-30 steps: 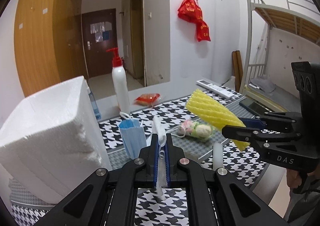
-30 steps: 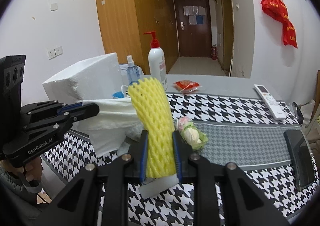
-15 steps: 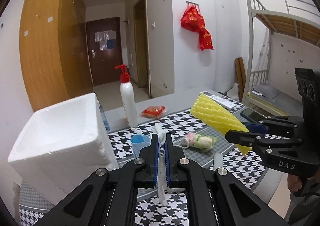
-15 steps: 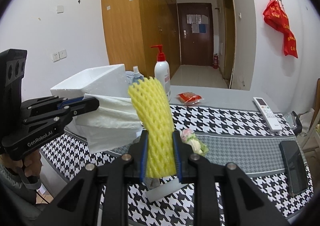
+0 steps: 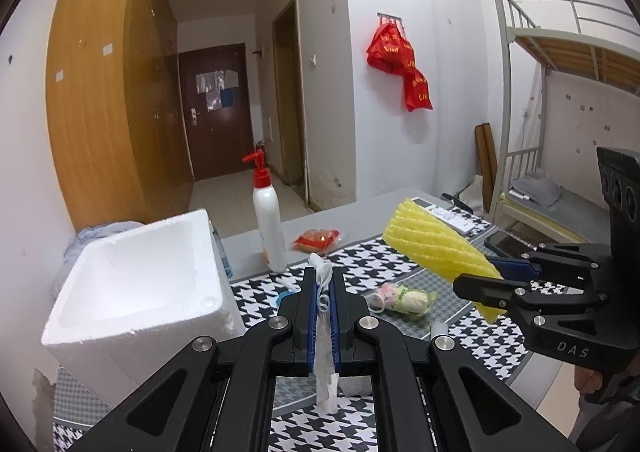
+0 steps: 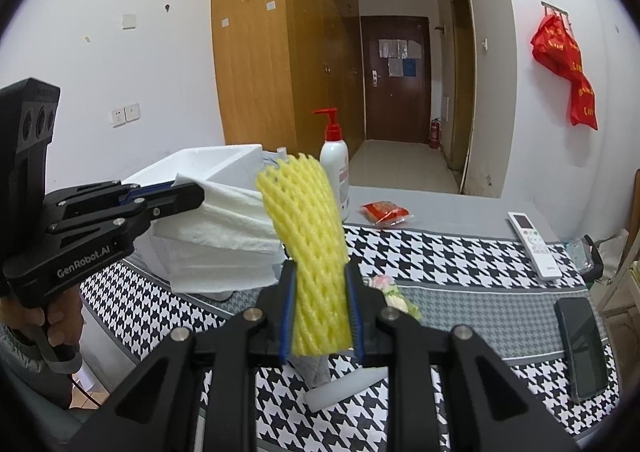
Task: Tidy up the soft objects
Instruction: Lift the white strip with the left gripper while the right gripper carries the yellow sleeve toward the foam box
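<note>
My left gripper (image 5: 322,277) is shut on a folded white tissue (image 5: 323,316) that hangs down between its blue pads. In the right wrist view the same tissue (image 6: 224,236) droops from the left gripper (image 6: 192,192), close beside the white foam box (image 6: 216,164). My right gripper (image 6: 320,274) is shut on a yellow foam net sleeve (image 6: 310,236) that stands up above its fingers. From the left wrist view the sleeve (image 5: 432,248) sticks out leftward from the right gripper (image 5: 476,274), over the table. The foam box (image 5: 132,318) sits at the left, its open top showing.
On the houndstooth cloth lie a small wrapped pink-and-green bundle (image 5: 404,296), a partly hidden blue mask (image 5: 286,296), a red packet (image 5: 316,240) and a pump bottle (image 5: 269,228). A remote (image 6: 534,244), a phone (image 6: 582,348) and a white tube (image 6: 344,388) lie to the right.
Both grippers have risen with the tissue and the yellow sleeve still held. The table and box sit lower in both views, and the box's open top now shows.
</note>
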Demonstrator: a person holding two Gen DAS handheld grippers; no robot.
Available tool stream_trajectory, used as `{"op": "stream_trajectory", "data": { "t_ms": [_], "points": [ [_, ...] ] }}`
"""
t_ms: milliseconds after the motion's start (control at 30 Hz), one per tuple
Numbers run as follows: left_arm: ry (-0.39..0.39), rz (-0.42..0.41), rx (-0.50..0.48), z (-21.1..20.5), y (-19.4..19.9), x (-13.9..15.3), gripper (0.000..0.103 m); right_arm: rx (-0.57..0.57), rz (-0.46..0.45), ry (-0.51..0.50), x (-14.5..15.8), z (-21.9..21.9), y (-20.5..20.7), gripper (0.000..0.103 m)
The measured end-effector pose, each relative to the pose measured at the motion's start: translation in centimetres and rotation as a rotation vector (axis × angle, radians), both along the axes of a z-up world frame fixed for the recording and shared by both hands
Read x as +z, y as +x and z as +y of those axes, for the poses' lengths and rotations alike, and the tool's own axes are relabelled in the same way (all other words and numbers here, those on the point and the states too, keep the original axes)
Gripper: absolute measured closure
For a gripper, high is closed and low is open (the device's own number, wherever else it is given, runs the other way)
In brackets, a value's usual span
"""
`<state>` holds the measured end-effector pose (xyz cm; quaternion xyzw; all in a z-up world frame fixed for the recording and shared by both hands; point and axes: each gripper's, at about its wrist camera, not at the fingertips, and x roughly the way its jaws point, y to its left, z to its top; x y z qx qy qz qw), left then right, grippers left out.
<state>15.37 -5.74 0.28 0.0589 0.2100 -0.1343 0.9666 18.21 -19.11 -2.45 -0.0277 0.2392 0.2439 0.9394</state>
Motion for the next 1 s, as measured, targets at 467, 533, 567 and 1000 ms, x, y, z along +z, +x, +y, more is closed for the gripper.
{"op": "stream_trajectory", "data": {
  "t_ms": [467, 533, 567, 1000],
  "points": [
    [0.016, -0.053, 0.029, 0.2, 0.1, 2.7, 0.097, 0.002, -0.028, 0.01, 1.4, 0.2, 0.0, 0.076],
    [0.012, -0.062, 0.03, 0.4, 0.1, 3.2, 0.097, 0.001, -0.038, 0.009, 1.8, 0.3, 0.0, 0.076],
    [0.009, -0.066, 0.03, 0.5, 0.1, 3.4, 0.097, 0.003, -0.043, 0.009, 2.0, 0.4, 0.0, 0.076],
    [0.026, -0.145, 0.084, 2.3, 0.3, 6.7, 0.097, 0.038, -0.088, 0.006, 3.6, 1.6, 0.1, 0.076]
  ]
}}
